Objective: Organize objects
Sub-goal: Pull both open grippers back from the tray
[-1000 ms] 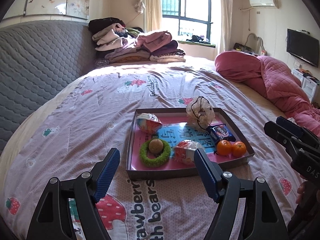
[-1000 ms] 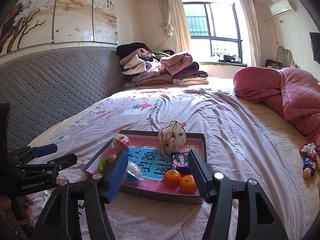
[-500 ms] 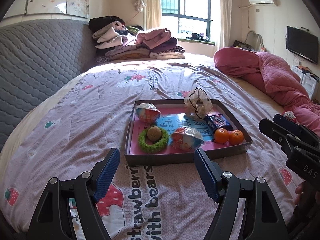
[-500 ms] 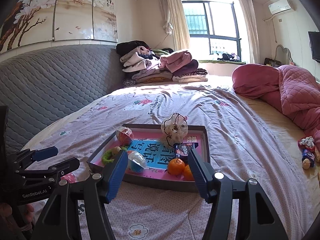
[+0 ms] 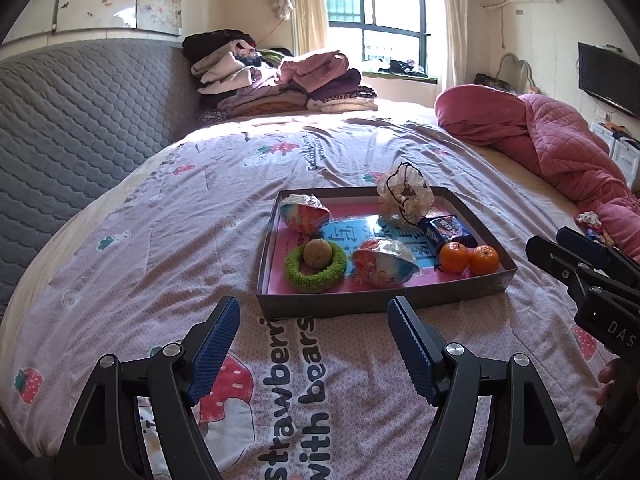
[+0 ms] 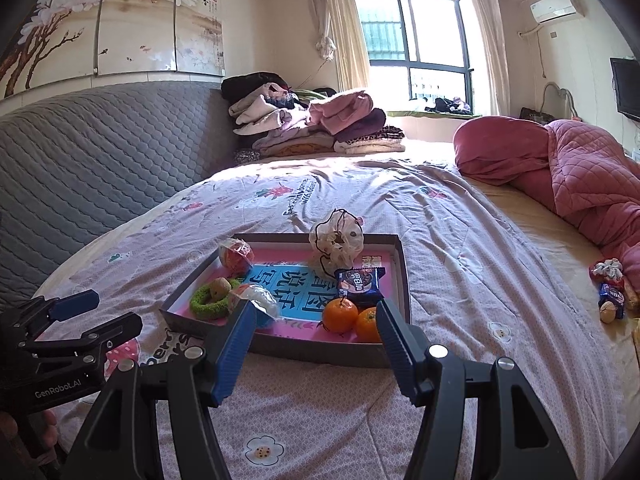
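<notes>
A shallow cardboard tray (image 5: 360,305) (image 6: 404,280) lies on the bed. It holds two oranges (image 5: 468,258) (image 6: 340,315), a blue snack packet (image 5: 446,229) (image 6: 360,282), a white scrunchie (image 5: 404,196) (image 6: 336,240), a green ring with a ball (image 5: 316,264) (image 6: 208,300) and two wrapped packets (image 5: 384,266) (image 5: 304,212). My left gripper (image 5: 314,344) is open and empty, just short of the tray's near edge. My right gripper (image 6: 316,340) is open and empty, before the tray's near corner by the oranges.
A few small loose items (image 6: 612,292) lie at the bed's right side beside a pink quilt (image 6: 568,168). Folded clothes (image 5: 280,84) are stacked at the far end. A grey padded headboard (image 5: 72,120) runs along the left. The bedspread (image 5: 180,240) is lilac with strawberries.
Both grippers have drawn back from the tray and risen slightly, so the tray sits farther away. Both stay open and empty. Nothing in the tray has moved.
</notes>
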`<state>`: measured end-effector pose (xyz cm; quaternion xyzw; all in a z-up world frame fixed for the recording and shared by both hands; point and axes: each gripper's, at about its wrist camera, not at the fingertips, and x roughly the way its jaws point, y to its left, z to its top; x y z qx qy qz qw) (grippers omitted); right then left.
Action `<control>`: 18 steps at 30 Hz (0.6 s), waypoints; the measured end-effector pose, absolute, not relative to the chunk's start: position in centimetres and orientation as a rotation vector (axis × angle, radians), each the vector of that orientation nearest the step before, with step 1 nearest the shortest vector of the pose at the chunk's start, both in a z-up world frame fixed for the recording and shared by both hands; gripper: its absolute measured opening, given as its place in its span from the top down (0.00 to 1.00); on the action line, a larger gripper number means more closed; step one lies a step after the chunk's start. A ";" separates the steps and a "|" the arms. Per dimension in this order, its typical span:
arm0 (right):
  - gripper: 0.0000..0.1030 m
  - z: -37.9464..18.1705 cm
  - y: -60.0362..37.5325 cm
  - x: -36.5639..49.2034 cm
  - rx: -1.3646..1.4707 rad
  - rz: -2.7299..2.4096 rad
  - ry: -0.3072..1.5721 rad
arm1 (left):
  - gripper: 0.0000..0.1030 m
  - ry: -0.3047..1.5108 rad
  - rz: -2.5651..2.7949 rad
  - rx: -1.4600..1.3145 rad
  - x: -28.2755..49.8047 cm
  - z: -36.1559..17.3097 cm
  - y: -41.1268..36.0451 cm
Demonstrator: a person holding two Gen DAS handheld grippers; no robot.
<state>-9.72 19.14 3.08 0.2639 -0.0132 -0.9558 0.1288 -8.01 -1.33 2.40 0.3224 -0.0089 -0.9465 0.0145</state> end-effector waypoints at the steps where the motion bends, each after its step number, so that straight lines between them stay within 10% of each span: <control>1: 0.40 2.9 19.1 -9.8 0.773 -2.777 -0.037 | 0.25 -0.020 -2.946 1.006 -8.1 2.3 -1.4; 18: 0.40 0.4 19.5 -10.9 0.861 -2.777 -0.049 | 0.25 -0.018 -2.940 1.033 -8.9 -0.1 -1.5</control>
